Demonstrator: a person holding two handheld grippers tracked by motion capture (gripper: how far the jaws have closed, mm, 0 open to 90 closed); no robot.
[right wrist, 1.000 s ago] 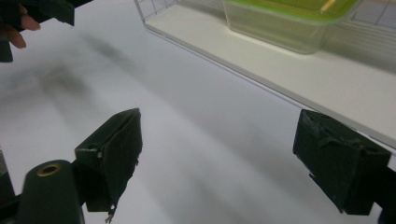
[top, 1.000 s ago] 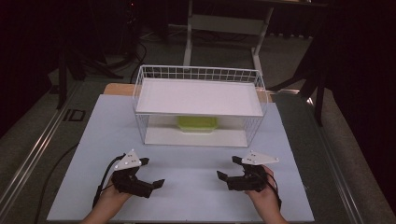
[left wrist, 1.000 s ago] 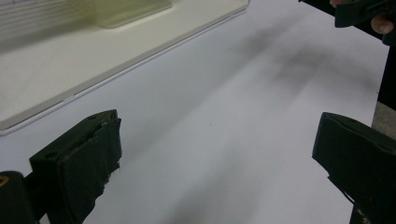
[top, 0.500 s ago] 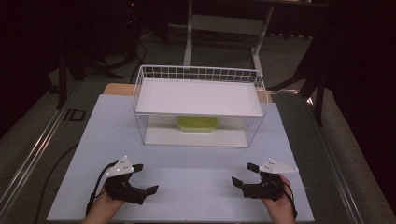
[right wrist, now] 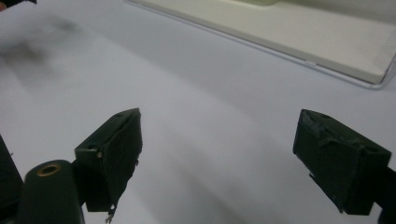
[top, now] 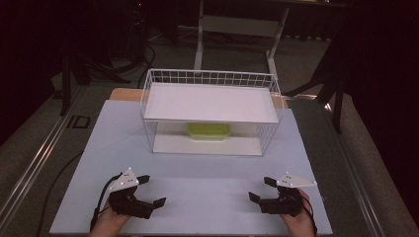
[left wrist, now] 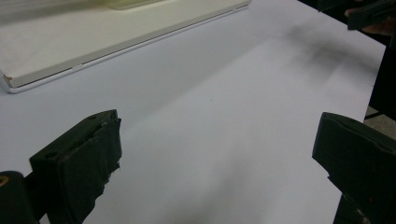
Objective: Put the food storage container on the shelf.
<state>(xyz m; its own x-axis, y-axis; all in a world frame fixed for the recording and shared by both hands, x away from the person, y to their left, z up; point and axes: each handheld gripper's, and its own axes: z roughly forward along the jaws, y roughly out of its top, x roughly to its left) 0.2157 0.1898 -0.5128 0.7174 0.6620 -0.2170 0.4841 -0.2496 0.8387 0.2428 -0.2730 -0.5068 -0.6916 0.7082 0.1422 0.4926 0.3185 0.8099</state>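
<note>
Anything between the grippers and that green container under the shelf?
Nothing visible. Bare table lies between the left gripper, right gripper and the wire rack; the green container sits on its lower shelf, whose front looks open.

The bench (top: pixel 197 190) is covered by a pale sheet. A wire rack (top: pixel 210 116) is set on it well ahead of both tongs, its white base board (left wrist: pixel 93 37) resting flat on the sheet.

Yellow-green lidded container (top: pixel 208 131), flat on lower shelf of white wire rack (top: pixel 211 79), near back, centred, under upper shelf.
</note>
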